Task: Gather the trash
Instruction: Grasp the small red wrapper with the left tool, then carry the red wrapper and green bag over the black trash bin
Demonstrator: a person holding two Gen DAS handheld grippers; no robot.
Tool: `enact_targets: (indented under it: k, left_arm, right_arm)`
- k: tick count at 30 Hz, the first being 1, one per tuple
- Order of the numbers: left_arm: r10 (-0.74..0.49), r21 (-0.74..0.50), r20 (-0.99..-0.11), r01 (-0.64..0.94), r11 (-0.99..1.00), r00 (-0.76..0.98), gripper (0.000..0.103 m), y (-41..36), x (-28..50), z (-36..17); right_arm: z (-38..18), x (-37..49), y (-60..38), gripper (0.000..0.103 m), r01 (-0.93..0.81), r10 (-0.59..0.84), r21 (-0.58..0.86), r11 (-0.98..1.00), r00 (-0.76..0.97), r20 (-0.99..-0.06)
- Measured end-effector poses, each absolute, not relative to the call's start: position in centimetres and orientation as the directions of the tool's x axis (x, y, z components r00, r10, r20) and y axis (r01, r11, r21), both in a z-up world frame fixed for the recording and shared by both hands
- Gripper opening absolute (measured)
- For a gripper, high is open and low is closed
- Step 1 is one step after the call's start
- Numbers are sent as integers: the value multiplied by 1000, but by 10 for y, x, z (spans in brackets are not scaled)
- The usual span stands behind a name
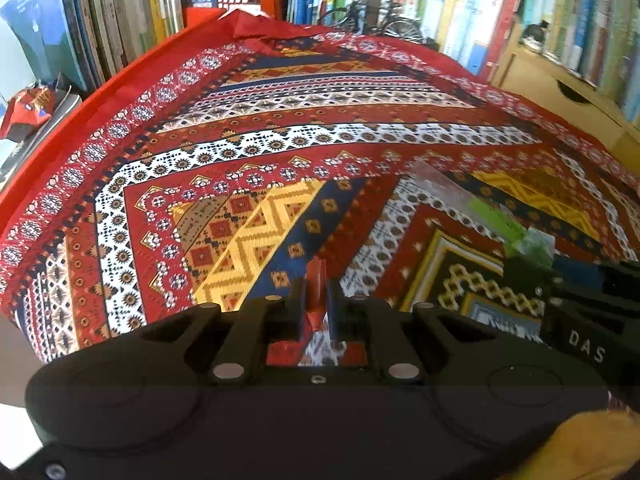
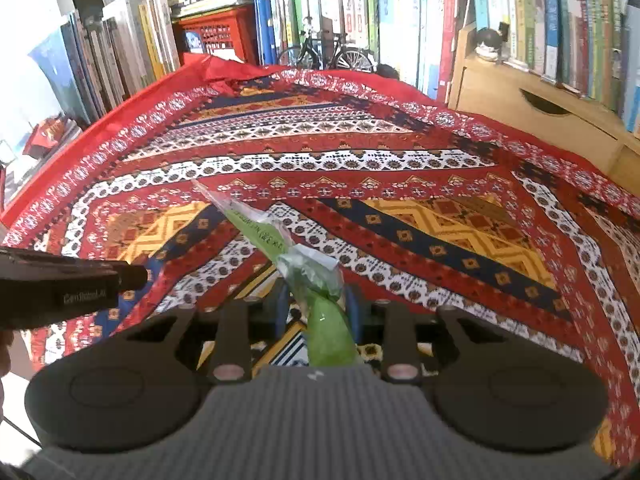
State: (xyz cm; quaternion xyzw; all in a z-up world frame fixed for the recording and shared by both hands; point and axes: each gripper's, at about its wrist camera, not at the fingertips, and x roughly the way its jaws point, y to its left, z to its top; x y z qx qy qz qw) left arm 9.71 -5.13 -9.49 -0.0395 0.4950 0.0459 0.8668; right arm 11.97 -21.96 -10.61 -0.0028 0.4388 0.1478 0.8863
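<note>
In the left wrist view my left gripper is shut on a small red wrapper scrap, which stands up between its pads above the patterned cloth. In the right wrist view my right gripper is shut on a crumpled green and clear plastic wrapper. The wrapper's long clear tail sticks out forward over the cloth. The same green wrapper shows at the right of the left wrist view, and the left gripper's black side shows at the left of the right wrist view.
The red patterned cloth covers the table. Rows of books line the back and left, with a red crate, a model bicycle and a wooden drawer box at the right. Another red wrapper lies on books at far left.
</note>
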Motion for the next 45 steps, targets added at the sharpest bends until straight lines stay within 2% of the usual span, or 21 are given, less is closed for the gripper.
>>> enact_targets:
  k: [15,24,33,45]
  left_arm:
    - [-62,-45,-828,43,998,558,10,-29,-32,-33]
    - [-87,-58,-814,70,996,574,10,15,-130,-16]
    - [-79,-77,-835,28,997,545,10,59,-201,-31]
    - [-36,-94,-895,-110,990,444,10,109,-241,-98]
  right_arm:
    - [-40,-11,-208,34,-80,170,160,984,694,-699]
    - [-23,-112,-180,34,-36,160,193,980,720,-676]
    - [-34,-169,-137,34,-104,218,201,974,665,-714]
    - [-85,-197,-82,35,-199,328,261,945,528,-783]
